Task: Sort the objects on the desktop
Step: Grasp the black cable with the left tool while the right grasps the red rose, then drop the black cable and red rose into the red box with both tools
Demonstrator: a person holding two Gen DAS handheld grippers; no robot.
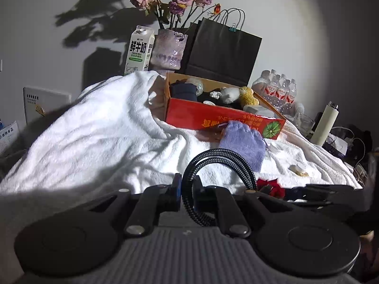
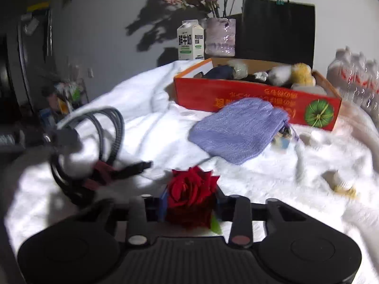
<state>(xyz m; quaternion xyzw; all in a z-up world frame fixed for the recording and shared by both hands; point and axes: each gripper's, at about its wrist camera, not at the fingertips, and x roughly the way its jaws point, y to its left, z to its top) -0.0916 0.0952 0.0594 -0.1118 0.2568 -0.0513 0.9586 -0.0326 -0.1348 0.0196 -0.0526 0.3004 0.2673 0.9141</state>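
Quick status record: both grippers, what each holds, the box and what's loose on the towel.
left gripper: shut on cable
right gripper: shut on rose
box: open, already holds plush toys and other items
pouch: on towel, in front of box
other loose item: small bottle, lying on towel

Pouch before box

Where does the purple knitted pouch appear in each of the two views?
Left wrist view: the purple pouch lies right of centre, just behind the braided cable loop.
Right wrist view: the same pouch lies right of centre, beyond the red rose.
Shared landmark: the red box, right behind the pouch.
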